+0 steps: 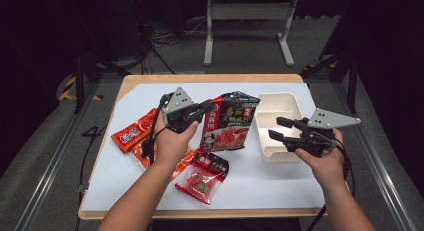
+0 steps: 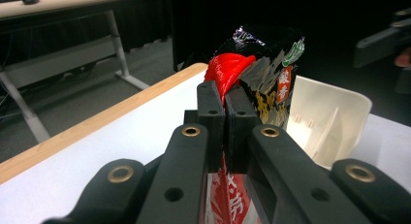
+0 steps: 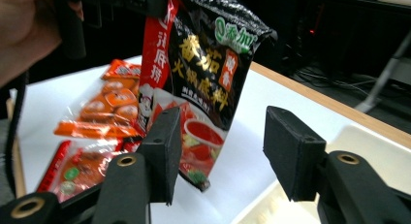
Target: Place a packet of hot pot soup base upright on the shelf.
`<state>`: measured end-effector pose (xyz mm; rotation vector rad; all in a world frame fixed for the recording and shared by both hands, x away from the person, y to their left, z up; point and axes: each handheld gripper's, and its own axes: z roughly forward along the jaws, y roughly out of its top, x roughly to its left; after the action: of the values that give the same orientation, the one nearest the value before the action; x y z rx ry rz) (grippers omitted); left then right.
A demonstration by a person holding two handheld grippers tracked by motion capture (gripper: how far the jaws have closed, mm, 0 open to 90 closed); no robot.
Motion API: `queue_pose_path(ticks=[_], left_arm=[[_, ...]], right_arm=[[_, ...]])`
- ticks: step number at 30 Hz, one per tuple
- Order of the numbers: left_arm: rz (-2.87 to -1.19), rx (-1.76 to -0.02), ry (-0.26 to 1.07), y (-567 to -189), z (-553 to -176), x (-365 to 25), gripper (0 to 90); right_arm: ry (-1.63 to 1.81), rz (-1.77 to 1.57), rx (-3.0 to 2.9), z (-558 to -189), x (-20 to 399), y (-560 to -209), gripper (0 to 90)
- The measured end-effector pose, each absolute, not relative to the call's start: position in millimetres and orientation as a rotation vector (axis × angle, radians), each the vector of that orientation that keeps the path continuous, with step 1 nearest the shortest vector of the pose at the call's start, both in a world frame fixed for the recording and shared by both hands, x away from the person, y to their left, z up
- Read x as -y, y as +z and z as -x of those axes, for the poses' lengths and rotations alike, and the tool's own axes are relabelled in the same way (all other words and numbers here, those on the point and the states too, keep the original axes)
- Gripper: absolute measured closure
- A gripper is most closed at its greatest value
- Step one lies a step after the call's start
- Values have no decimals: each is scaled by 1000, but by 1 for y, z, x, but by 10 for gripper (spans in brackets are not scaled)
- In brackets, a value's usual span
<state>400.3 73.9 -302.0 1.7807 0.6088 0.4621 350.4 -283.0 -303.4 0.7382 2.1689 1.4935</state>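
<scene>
dark room, dim beyond the lit middle. grey carpet floor all around. wooden table at centre, covered by a white sheet. white metal desk frame at 12 o'clock, its feet on the carpet. black cables tangled on the floor at 11 o'clock. yellow-and-black hazard tape at 10 o'clock. aluminium rails along the floor at 9 and 3 o'clock. black stand legs at 2 o'clock.
</scene>
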Motion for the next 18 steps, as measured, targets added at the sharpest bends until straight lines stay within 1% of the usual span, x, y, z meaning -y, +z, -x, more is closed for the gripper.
queue_pose_path(ticks=[8,13,18], left_arm=[[-1705,-549,443,-299,-387,-85,879],[-1661,-546,396,-309,-383,-93,880],[-1675,-539,381,-312,-383,-97,880]], right_arm=[[1562,-732,-2203,-366,274,-294,418],[1578,-726,-2232,-374,262,-293,412],[1575,-703,-2262,-379,249,-291,409]])
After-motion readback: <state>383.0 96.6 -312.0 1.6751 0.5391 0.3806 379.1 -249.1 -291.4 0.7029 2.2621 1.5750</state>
